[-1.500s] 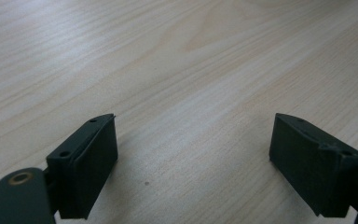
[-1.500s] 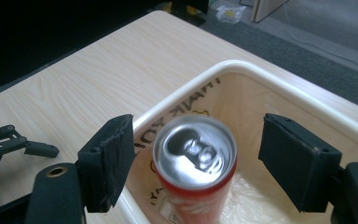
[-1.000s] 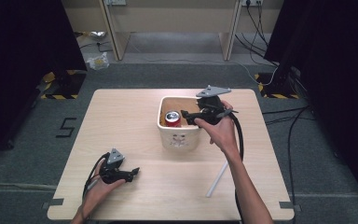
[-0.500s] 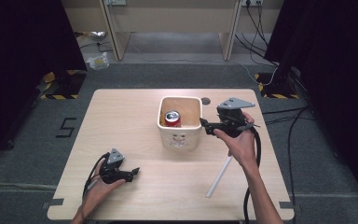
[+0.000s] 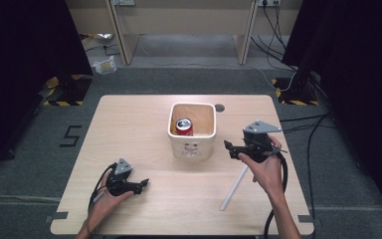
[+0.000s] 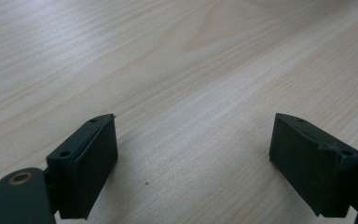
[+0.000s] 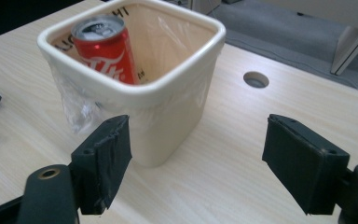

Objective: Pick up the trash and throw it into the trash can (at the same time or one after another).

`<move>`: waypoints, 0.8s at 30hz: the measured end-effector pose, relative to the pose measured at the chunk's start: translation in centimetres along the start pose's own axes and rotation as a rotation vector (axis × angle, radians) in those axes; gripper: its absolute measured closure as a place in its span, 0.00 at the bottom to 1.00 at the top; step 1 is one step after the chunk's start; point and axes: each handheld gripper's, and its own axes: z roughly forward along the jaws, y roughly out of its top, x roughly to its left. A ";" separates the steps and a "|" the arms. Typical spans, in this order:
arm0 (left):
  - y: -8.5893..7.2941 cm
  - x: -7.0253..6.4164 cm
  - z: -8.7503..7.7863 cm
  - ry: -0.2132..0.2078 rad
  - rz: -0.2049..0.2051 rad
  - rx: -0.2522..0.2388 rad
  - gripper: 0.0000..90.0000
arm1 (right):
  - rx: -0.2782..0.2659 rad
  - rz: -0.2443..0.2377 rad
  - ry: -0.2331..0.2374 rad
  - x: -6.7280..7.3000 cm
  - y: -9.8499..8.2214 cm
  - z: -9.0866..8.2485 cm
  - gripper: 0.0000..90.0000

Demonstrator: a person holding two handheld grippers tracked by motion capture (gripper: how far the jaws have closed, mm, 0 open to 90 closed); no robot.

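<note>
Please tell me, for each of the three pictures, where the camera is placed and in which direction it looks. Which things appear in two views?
High view: above the person's side, looking forward and down on the table; both forearms, left gripper, right gripper.
Left gripper view: on the left gripper, looking down at bare tabletop; its open jaws.
Right gripper view: on the right gripper, facing the tub and can; its open jaws.
Shared: tub and can in the high and right gripper views.

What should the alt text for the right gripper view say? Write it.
A red soda can stands inside a cream square bin lined with clear plastic, on a light wooden table. The right gripper faces the bin, its black jaws open and empty.
</note>
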 end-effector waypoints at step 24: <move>0.0 0.0 0.0 -0.001 0.000 -0.001 0.16 | 0.026 0.048 -0.056 0.9 -6.7 -0.1 0.27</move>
